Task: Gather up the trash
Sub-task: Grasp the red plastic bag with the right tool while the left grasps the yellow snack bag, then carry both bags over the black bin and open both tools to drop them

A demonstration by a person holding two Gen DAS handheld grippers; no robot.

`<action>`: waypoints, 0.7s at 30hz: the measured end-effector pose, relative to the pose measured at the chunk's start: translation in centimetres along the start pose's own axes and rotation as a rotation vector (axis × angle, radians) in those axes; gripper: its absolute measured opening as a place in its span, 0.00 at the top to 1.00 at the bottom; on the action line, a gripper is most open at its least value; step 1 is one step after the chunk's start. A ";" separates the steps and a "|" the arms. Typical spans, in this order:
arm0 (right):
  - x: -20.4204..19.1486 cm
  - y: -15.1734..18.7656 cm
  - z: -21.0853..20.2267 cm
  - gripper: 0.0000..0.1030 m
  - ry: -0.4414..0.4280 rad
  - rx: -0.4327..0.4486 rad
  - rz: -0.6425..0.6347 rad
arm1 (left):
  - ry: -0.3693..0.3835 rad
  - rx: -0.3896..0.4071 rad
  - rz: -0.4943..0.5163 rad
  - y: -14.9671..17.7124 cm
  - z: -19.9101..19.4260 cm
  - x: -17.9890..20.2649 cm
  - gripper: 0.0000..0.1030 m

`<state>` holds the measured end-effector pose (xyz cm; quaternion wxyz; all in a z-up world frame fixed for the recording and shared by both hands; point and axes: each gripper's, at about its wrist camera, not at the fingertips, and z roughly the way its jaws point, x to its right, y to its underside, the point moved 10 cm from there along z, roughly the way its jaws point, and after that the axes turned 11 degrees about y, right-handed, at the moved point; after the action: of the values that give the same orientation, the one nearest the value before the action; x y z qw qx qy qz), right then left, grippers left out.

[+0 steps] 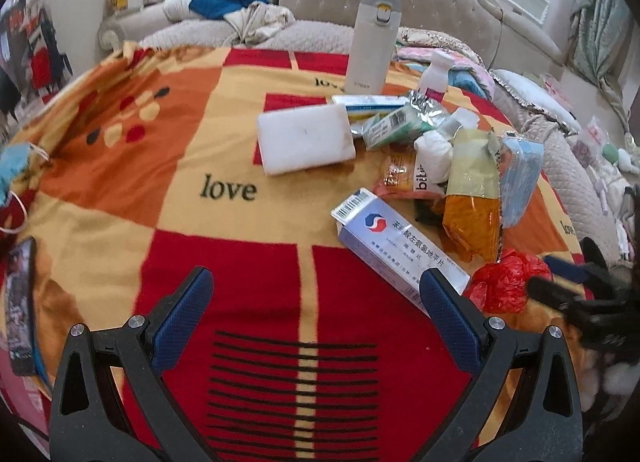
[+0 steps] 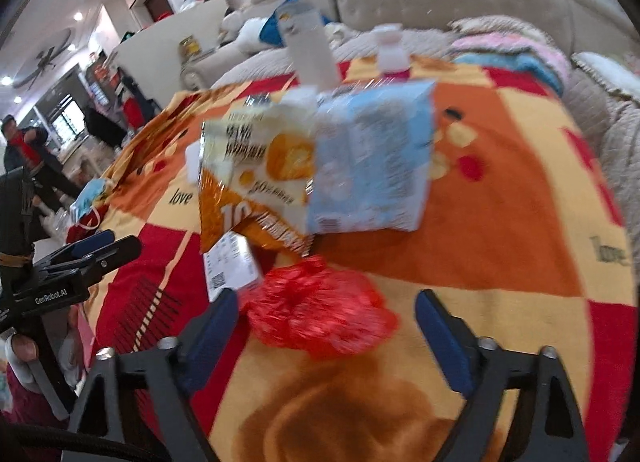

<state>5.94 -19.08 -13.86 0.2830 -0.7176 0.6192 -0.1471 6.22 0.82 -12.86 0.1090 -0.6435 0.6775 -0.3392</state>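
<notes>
A crumpled red plastic bag lies on the blanket between the fingers of my right gripper. The jaws stand apart; the left pad is at the bag's edge and the right pad is clear of it. In the left wrist view the red plastic bag sits right of my left gripper, which is open over bare blanket. A silver-blue medicine box lies by the left gripper's right fingertip. Behind it is a heap of trash: an orange snack wrapper, a blue mask packet, a tissue wad and a green foil packet.
The red, orange and yellow blanket covers a bed. A white sponge block, a white flask and a small white bottle sit beyond the heap. A blue mask and a phone lie at the left edge. A person stands far left.
</notes>
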 end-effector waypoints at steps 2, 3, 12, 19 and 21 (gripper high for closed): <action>-0.8 0.4 1.3 0.50 -0.037 -0.021 -0.005 | 0.008 -0.008 -0.003 0.0 0.7 0.5 0.01; -1.2 0.6 1.8 0.55 -0.051 -0.030 -0.013 | 0.009 -0.011 0.000 0.0 0.9 0.7 0.01; 2.4 -0.6 -1.8 0.68 -0.044 0.094 0.054 | 0.084 0.041 0.046 -3.9 2.0 5.5 0.01; 6.3 -0.8 -4.0 0.68 -0.007 0.118 0.121 | 0.100 -0.035 0.119 -5.3 6.3 9.1 0.50; 7.0 -0.8 -4.7 0.68 -0.002 0.129 0.126 | 0.102 -0.076 0.110 -4.8 6.9 9.1 0.71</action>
<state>5.23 -26.83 -10.64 0.3382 -0.6576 0.6520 -0.1679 12.70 -9.71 -12.51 0.0681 -0.5909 0.7288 -0.3392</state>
